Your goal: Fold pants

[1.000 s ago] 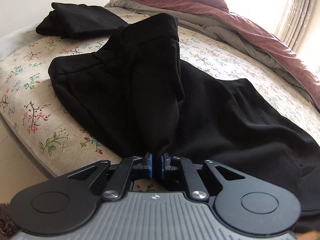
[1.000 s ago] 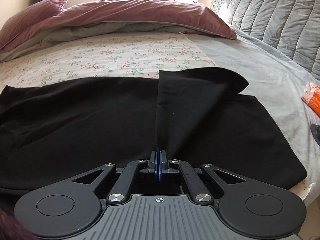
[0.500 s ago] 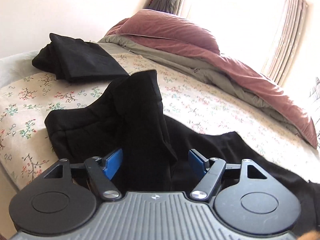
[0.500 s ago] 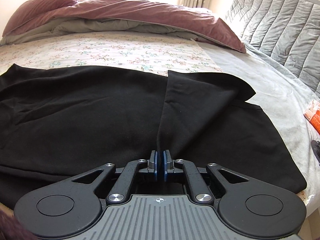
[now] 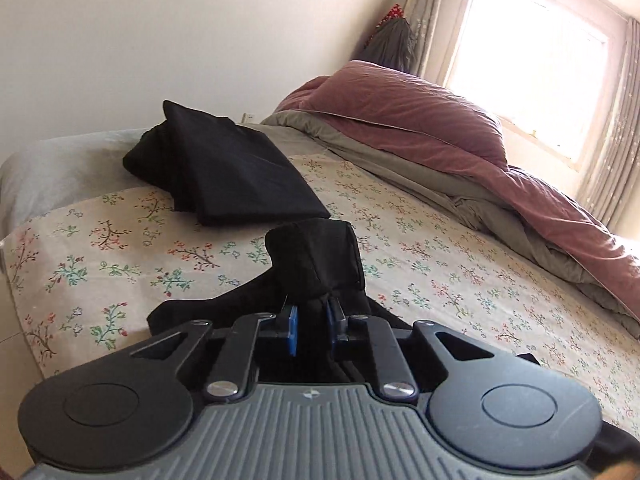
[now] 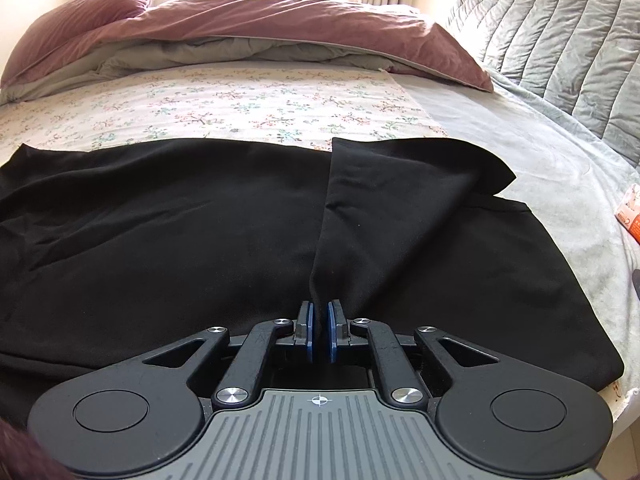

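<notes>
Black pants (image 6: 180, 232) lie spread across the floral bed sheet. My right gripper (image 6: 320, 330) is shut on a raised fold of the pants near the leg end; the fold runs up and away as a ridge (image 6: 400, 200). My left gripper (image 5: 312, 330) is shut on a bunched part of the same pants (image 5: 316, 256), held up off the bed, with cloth filling the narrow gap between the blue pads (image 5: 293, 334). The pants' waist end is hidden under the left gripper body.
A folded black garment (image 5: 228, 172) lies on the sheet's far left. A maroon and grey duvet (image 5: 460, 152) is heaped along the far side under the window. A grey quilted headboard (image 6: 560, 40) stands at right. An orange packet (image 6: 630, 220) lies at the bed's right edge.
My left gripper opened half a second ago, then closed on the bunched pants again and rose, tilting upward. My right gripper stayed shut on its fold and moved slightly forward.
</notes>
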The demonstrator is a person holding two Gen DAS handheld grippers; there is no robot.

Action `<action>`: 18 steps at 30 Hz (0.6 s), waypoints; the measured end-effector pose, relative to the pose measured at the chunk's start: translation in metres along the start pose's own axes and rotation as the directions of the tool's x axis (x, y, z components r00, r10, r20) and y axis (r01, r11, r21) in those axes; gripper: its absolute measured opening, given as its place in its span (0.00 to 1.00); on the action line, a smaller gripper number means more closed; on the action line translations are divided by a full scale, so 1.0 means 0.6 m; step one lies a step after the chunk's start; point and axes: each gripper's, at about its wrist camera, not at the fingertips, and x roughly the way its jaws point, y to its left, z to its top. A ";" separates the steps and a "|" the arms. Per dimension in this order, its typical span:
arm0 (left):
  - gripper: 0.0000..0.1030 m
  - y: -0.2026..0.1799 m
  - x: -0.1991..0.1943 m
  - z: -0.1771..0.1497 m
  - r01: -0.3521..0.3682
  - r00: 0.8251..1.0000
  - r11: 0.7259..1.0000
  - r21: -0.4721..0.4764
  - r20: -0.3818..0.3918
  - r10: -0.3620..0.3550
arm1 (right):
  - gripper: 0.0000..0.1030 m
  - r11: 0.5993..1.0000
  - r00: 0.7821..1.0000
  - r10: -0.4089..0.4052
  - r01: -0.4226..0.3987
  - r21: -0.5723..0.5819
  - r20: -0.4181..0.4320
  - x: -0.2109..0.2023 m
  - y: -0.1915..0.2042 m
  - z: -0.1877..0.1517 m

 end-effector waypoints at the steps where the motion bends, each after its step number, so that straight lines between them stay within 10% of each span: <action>1: 0.23 0.014 0.001 -0.003 -0.029 0.999 1.000 -0.008 -0.019 0.029 | 0.09 1.000 1.000 0.003 -0.003 0.007 0.000 0.000 -0.002 0.000; 9: 0.25 0.099 0.038 -0.041 -0.130 0.975 0.991 -0.036 -0.187 0.121 | 0.09 1.000 1.000 -0.002 0.002 -0.011 0.014 -0.002 0.000 -0.005; 16: 0.50 0.057 0.010 -0.054 -0.195 0.960 0.972 0.130 -0.180 0.217 | 0.10 1.000 1.000 0.000 0.000 -0.020 -0.010 -0.010 -0.005 -0.002; 18: 0.68 0.043 -0.005 -0.053 -0.172 0.965 0.974 0.146 -0.173 0.197 | 0.26 1.000 1.000 0.004 -0.004 0.008 -0.025 -0.014 -0.013 0.005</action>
